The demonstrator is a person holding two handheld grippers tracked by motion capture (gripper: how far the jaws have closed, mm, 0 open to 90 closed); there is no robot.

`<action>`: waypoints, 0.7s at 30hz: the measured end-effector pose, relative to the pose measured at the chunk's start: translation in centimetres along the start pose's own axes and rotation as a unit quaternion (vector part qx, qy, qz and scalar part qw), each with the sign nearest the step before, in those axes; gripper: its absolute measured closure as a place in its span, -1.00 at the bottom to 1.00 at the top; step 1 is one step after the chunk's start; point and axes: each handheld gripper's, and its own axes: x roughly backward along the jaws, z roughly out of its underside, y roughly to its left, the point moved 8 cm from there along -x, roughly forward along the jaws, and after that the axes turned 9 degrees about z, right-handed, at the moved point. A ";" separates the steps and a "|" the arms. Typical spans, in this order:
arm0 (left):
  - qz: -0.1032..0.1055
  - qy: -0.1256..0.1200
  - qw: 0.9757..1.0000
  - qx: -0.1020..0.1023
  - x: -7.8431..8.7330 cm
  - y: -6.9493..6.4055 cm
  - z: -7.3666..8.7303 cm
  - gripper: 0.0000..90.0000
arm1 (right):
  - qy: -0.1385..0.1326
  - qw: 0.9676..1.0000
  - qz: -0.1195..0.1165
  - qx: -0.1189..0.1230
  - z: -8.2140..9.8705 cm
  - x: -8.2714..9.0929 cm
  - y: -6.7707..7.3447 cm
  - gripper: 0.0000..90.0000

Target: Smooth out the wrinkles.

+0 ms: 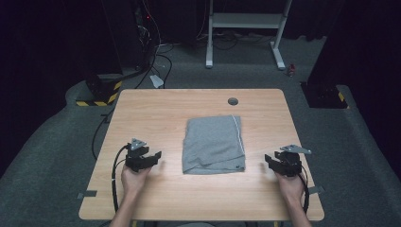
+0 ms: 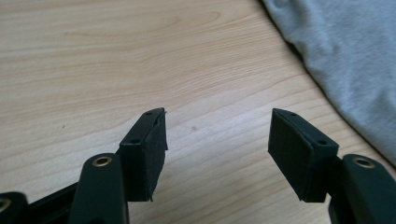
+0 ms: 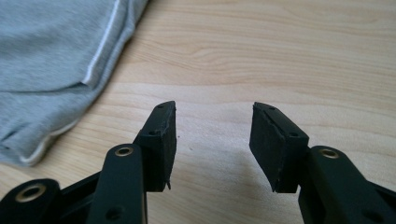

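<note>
A folded grey cloth [image 1: 213,144] with a thin white stripe lies in the middle of the wooden table [image 1: 156,109]. To its left, my left gripper [image 1: 152,158] is held low over the bare wood, open with nothing between its pads. In the left gripper view [image 2: 218,121] the cloth [image 2: 355,60] lies to the upper right. On the cloth's right side my right gripper [image 1: 270,160] also hovers over bare wood, open and empty. The right gripper view [image 3: 214,114] has the cloth's corner [image 3: 51,70] at the upper left, apart from the jaws.
A round grommet hole [image 1: 232,101] sits near the table's far edge. Beyond the table stand a white desk frame [image 1: 246,28], dark equipment with cables [image 1: 142,42] and a yellow-black striped base [image 1: 99,94] on grey carpet.
</note>
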 end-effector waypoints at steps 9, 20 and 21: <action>-0.029 0.014 0.999 -0.015 -0.4 0.5 0.7 -0.22 | 0.016 0.999 0.029 0.006 0.8 -1.2 -0.9 0.09; -0.052 0.016 0.998 -0.028 -0.2 0.7 1.6 -0.36 | 0.002 0.999 0.049 0.009 1.2 -1.2 -1.5 -0.15; -0.052 0.016 0.998 -0.028 -0.2 0.7 1.6 -0.36 | 0.002 0.999 0.049 0.009 1.2 -1.2 -1.5 -0.16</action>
